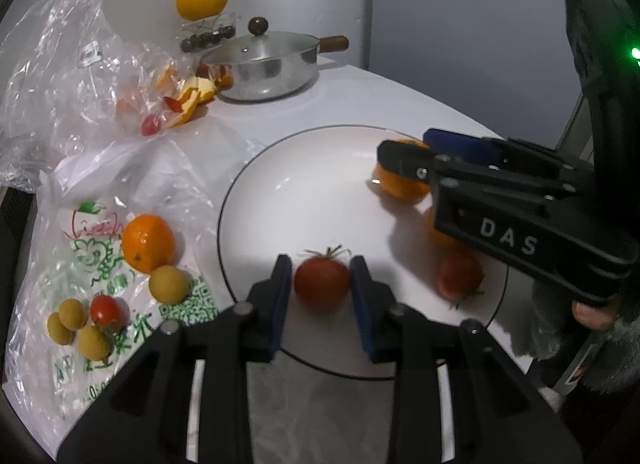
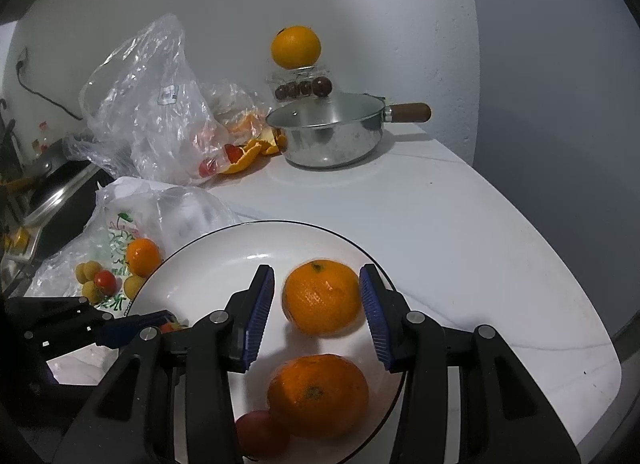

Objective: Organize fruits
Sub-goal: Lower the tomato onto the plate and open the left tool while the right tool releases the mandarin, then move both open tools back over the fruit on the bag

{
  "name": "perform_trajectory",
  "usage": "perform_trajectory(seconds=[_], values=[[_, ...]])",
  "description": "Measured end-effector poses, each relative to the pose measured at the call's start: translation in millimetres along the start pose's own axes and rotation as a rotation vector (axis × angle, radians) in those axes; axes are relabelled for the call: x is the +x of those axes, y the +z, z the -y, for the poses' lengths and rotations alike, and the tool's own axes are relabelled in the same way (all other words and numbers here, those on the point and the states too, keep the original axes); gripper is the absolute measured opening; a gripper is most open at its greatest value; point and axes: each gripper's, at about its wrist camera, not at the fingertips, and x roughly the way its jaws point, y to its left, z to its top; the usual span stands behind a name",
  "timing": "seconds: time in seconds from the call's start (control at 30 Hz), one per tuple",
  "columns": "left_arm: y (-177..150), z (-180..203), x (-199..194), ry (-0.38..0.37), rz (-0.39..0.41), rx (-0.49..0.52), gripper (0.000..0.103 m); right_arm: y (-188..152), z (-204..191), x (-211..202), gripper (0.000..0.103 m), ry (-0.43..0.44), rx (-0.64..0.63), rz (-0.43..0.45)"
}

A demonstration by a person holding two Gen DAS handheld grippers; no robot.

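fruits lie partly on the white plate point(image 1: 256, 183) and partly on the printed plastic bag point(image 1: 100, 264) beside it. on the plate a tomato point(image 1: 322, 279) sits between the fingers of the left gripper point(image 1: 322, 288); the pads stand just beside it, spread apart, so it looks released. the right gripper point(image 2: 318, 306) is also spread wide around an orange point(image 2: 321, 296), not touching it. a second orange point(image 2: 318, 396) and another tomato point(image 2: 262, 434) rest nearer on the plate. on the bag lie one more orange point(image 1: 148, 242), a small tomato point(image 1: 106, 310) and yellow round fruits point(image 1: 169, 284).
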Motion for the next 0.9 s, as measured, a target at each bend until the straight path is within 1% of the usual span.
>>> perform_trajectory(seconds=[0.13, 0.2, 0.27, 0.37, 0.47, 0.57, 0.9], values=[[-1.2, -1.7, -4.8, -0.006, 0.012, -0.009, 0.033, -0.1, -0.8, -1.2, 0.047, -0.008, -0.001, 0.005], [-1.8, -3.9, -9.5, -0.01, 0.024, -0.017, 0.036, -0.3, -2.6, -3.1, 0.047, -0.015, -0.006, 0.011], [-2.2, -6.6, -14.8, -0.026, 0.035, -0.028, 0.053, -0.1, -4.4, -5.3, 0.048, -0.021, -0.007, 0.019], [-2.8, -11.8, -25.9, -0.044, 0.059, -0.045, 0.054, 1.7, -7.0, -10.8, 0.048, -0.031, -0.006, 0.038], [-3.9, -16.4, -37.2, -0.038, 0.083, -0.045, 0.054, 4.7, -10.7, -16.6, 0.048, -0.039, -0.005, 0.055], [-5.6, -22.3, -46.5, 0.014, 0.102, -0.038, 0.054, 7.1, -16.2, -22.5, 0.048, -0.045, -0.008, 0.07], [-18.8, -51.0, -72.0, 0.05, 0.138, -0.079, 0.054, 12.9, -40.4, -35.7, 0.048, -0.047, -0.037, 0.093]])
